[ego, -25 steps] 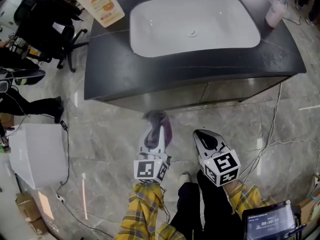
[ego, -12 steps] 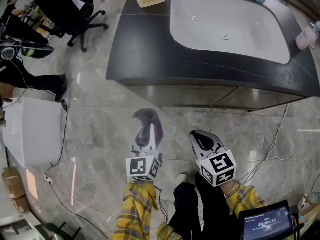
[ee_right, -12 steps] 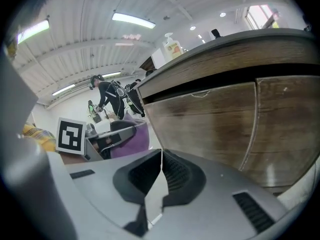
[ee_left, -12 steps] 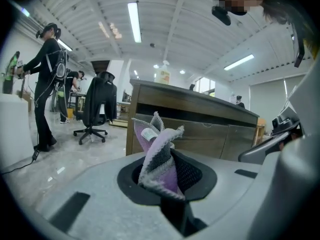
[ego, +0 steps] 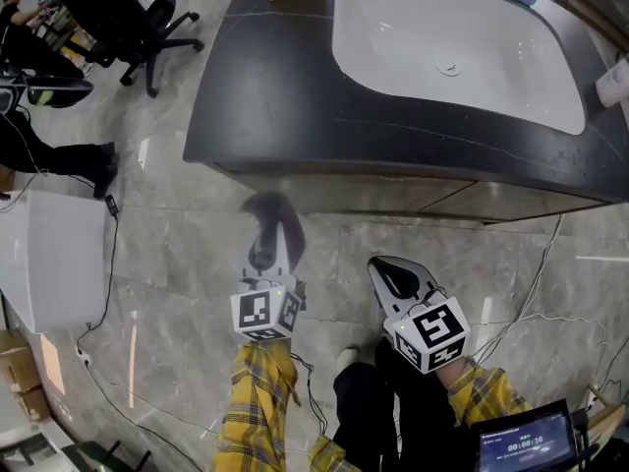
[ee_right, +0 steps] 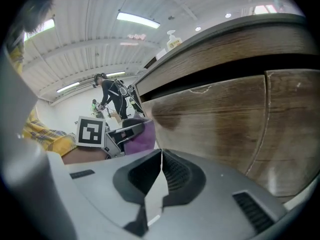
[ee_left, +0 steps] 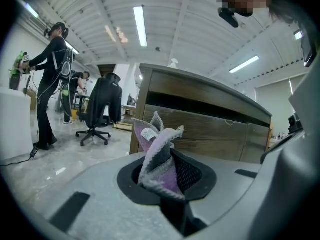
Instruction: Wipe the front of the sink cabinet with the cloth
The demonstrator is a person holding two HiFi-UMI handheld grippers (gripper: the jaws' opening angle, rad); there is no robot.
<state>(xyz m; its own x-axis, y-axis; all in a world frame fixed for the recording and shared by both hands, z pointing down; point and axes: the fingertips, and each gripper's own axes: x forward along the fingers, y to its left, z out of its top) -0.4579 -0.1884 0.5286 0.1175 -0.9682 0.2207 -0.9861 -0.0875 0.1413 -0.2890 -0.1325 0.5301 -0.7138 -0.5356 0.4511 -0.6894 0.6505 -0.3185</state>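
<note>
**Holding the cloth up to the cabinet's left end**

Spreading widest is the grey marble floor (ego: 197, 264), on which the person stands facing the sink cabinet (ego: 393, 197). The cabinet's dark surface (ego: 265, 96) overhangs its wood-grain front and carries a white basin (ego: 442, 28). A black office chair (ego: 147, 18) stands well apart on the left.

The left claw (ego: 265, 254) is clamped on the cloth (ego: 273, 219). The cloth is a purple and grey bundle pointed at the cabinet front near its left corner, just below the overhang. From the left gripper view the cloth (ee_left: 160, 159) stands up out of the left claw (ee_left: 167, 186) in loose folds with the wood panel (ee_left: 210, 129) close behind. No view settles whether the two touch.

The right claw (ego: 391, 273) hangs beside it with its jaws pressed together on nothing. Its own view shows only a thin slit at the right claw (ee_right: 161, 171), with the panel (ee_right: 225, 109) ahead and the cloth (ee_right: 142, 136) off to one side.

The cloth looks light, soft and floppy. Pinched at its base, the free folds should flatten against the wood when pressed, but they could also fold back and leave the jaw tips scraping the panel. A bite low on the bunch, as here, seems right because it leaves plenty of fabric proud of the tips. A small white tag (ee_left: 148, 133) sits on one fold.
</note>
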